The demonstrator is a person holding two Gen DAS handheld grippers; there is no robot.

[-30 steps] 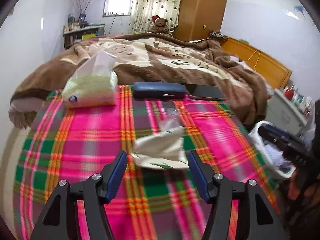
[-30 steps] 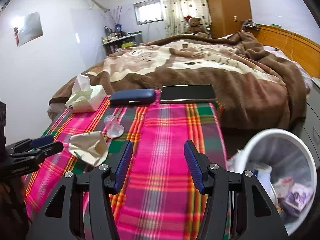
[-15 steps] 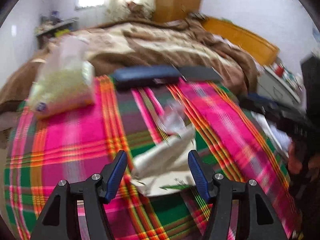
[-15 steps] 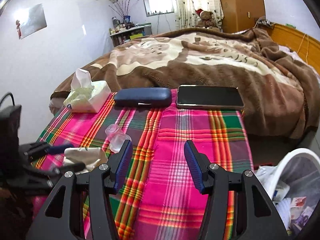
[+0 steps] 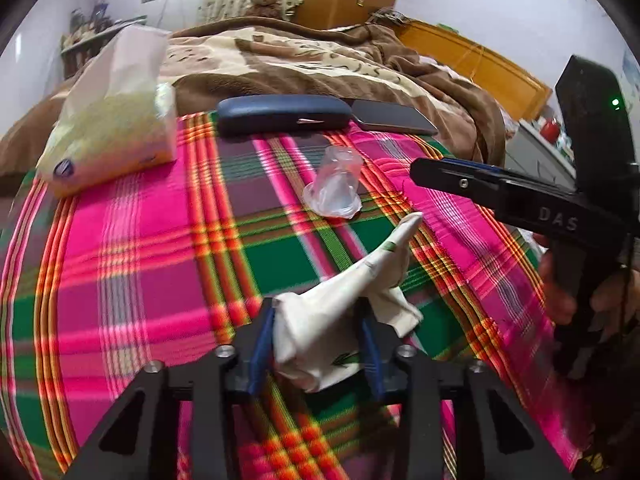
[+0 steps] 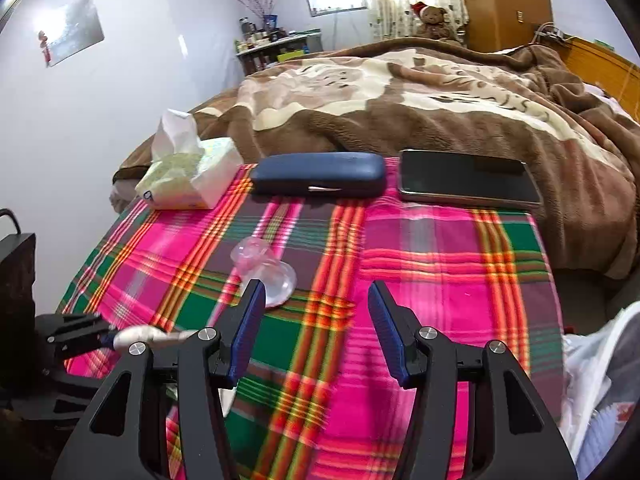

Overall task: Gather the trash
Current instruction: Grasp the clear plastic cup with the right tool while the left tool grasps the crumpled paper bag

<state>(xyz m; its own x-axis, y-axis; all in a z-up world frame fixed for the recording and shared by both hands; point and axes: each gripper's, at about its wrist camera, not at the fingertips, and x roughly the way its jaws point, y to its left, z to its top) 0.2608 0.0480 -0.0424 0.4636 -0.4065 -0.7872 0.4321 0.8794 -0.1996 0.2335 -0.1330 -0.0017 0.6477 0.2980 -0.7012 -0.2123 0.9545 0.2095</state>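
My left gripper (image 5: 318, 320) is shut on a crumpled white tissue (image 5: 344, 304) low over the pink plaid cloth (image 5: 132, 264); its tip sticks out ahead. The tissue also shows in the right wrist view (image 6: 140, 334), pinched by the left gripper (image 6: 102, 334). A crushed clear plastic cup (image 5: 334, 190) lies on the cloth beyond the tissue. My right gripper (image 6: 316, 300) is open and empty, its left finger just in front of the cup (image 6: 266, 274). It shows side-on in the left wrist view (image 5: 420, 170).
A tissue pack (image 6: 188, 172), a blue glasses case (image 6: 320, 174) and a phone (image 6: 468, 178) lie along the cloth's far edge. A brown blanket (image 6: 400, 92) covers the bed behind. A white bin liner (image 6: 600, 368) shows at the right edge.
My left gripper moved forward around the tissue and shut on it. My right gripper swung left from the bin toward the plastic cup and stayed open.
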